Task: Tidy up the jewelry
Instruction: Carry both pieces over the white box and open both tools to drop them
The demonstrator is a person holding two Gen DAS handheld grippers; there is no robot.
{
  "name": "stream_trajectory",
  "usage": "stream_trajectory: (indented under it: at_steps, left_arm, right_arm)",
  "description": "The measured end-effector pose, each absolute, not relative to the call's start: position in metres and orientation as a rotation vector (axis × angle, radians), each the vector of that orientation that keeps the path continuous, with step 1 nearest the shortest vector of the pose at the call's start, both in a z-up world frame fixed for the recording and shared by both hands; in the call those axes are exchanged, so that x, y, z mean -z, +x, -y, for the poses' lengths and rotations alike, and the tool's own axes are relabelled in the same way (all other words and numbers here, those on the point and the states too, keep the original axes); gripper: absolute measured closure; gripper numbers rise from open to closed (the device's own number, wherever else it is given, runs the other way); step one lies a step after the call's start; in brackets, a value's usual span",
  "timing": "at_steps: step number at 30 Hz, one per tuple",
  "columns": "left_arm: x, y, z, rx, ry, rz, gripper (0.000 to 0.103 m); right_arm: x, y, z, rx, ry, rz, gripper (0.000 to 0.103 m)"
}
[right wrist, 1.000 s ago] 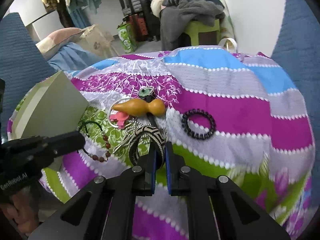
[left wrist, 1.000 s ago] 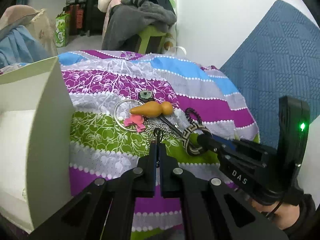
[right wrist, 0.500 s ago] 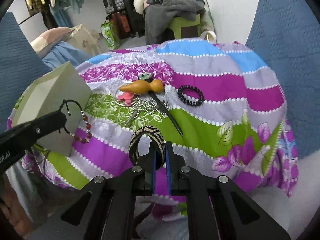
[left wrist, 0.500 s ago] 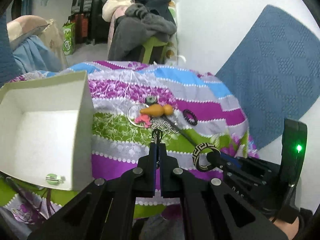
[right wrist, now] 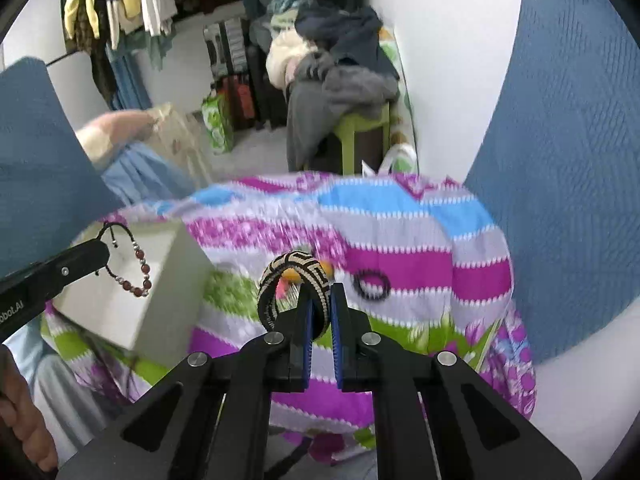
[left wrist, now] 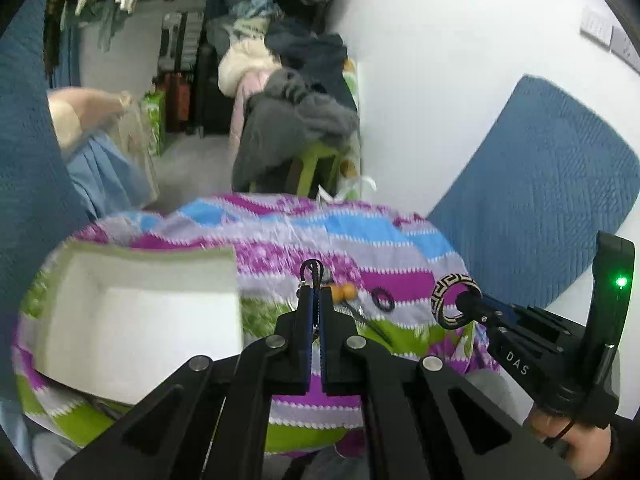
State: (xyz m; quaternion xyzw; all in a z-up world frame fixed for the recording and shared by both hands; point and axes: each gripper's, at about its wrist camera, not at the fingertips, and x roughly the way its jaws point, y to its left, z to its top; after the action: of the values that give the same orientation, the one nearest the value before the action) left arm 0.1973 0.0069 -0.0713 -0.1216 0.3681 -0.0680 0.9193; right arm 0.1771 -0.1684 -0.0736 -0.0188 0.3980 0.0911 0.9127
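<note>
I hold two bracelets. My right gripper is clamped on one woven bangle; my left gripper is clenched on the black cord of one beaded bracelet, both up above the tabletop. One white box sits below. Only the right view shows the red beads; the left shows just the cord loop. One black ring and one orange gourd lie on the cloth.
</note>
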Motion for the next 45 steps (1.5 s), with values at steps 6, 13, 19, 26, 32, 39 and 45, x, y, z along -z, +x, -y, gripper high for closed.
stream_trajectory:
  at_steps: [6, 13, 19, 26, 32, 39, 45]
  left_arm:
    - [0.034, 0.191, -0.033, 0.116, -0.233, -0.704, 0.103]
    - [0.006, 0.182, -0.071, 0.088, -0.227, -0.664, 0.103]
    - [-0.001, 0.173, -0.107, 0.050, -0.222, -0.649, 0.103]
    - [0.019, 0.168, -0.148, 0.010, -0.230, -0.671, 0.103]
    - [0.056, 0.171, -0.177, -0.003, -0.258, -0.718, 0.103]
    - [0.109, 0.178, -0.199, -0.010, -0.292, -0.801, 0.103]
    - [0.149, 0.176, -0.209, -0.016, -0.321, -0.869, 0.103]
  right_arm:
    - [0.033, 0.179, 0.143, -0.206, -0.046, -0.746, 0.096]
    - [0.006, 0.183, 0.105, -0.244, -0.055, -0.688, 0.096]
    - [0.002, 0.186, 0.069, -0.276, -0.053, -0.671, 0.096]
    - [0.022, 0.187, 0.040, -0.275, -0.045, -0.689, 0.096]
    - [0.065, 0.193, 0.007, -0.281, -0.063, -0.769, 0.096]
    - [0.128, 0.197, -0.023, -0.322, -0.092, -0.912, 0.096]
    - [0.164, 0.198, -0.035, -0.339, -0.120, -0.986, 0.096]
